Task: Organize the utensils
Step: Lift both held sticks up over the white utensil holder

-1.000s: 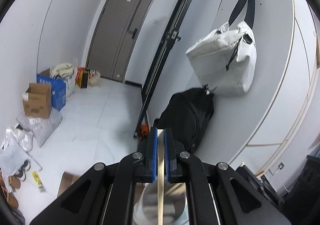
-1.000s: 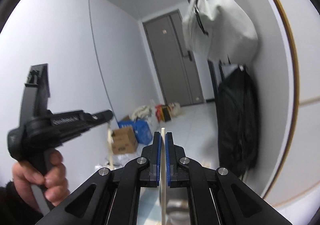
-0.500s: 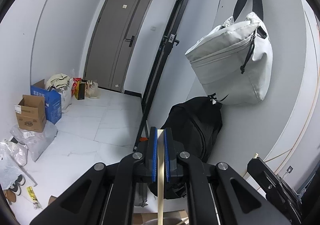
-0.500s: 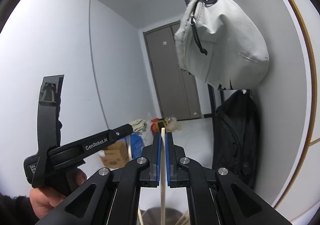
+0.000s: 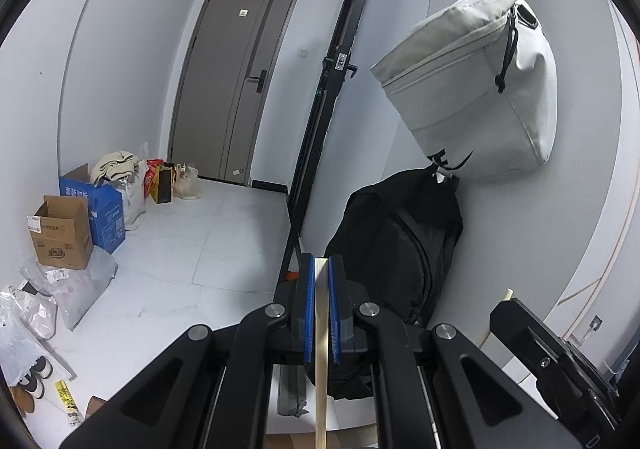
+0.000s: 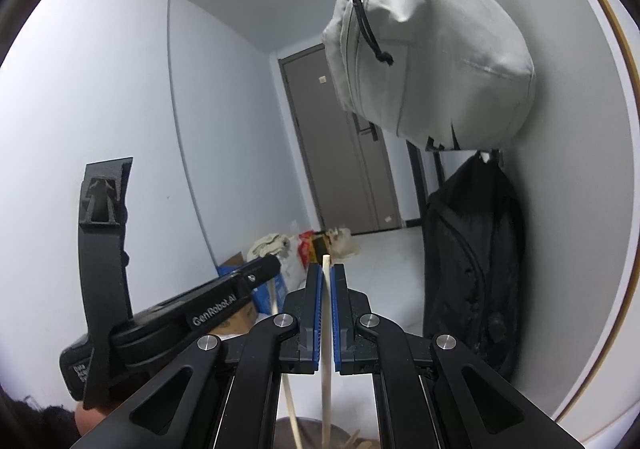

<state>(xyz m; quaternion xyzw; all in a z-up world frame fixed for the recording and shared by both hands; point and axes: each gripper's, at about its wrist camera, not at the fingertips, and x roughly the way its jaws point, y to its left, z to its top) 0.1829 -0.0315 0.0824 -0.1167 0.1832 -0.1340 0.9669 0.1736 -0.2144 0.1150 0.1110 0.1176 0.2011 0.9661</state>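
Note:
My left gripper (image 5: pixel 320 269) is shut on a pale flat wooden stick (image 5: pixel 321 349) that runs down between its blue pads (image 5: pixel 307 309). My right gripper (image 6: pixel 327 273) is shut on a thin round wooden chopstick (image 6: pixel 326 349). Both grippers are raised and point at the hallway. In the right wrist view the left gripper (image 6: pixel 180 313) stands at the left, its stick (image 6: pixel 286 377) hanging below it. In the left wrist view the right gripper (image 5: pixel 552 353) shows at the lower right, with its chopstick tip (image 5: pixel 507 292). A round container's rim (image 6: pixel 316 434) with utensil ends shows at the bottom edge.
A grey bag (image 5: pixel 476 89) hangs on the right wall above a black backpack (image 5: pixel 404 257). A black stand pole (image 5: pixel 320 117) leans by the wall. Boxes and bags (image 5: pixel 80 225) line the left wall. A grey door (image 5: pixel 232 89) closes the hallway.
Both grippers have tilted upward, so the container below has slid almost out of view. The two grippers have come closer side by side. Both still hold their sticks.

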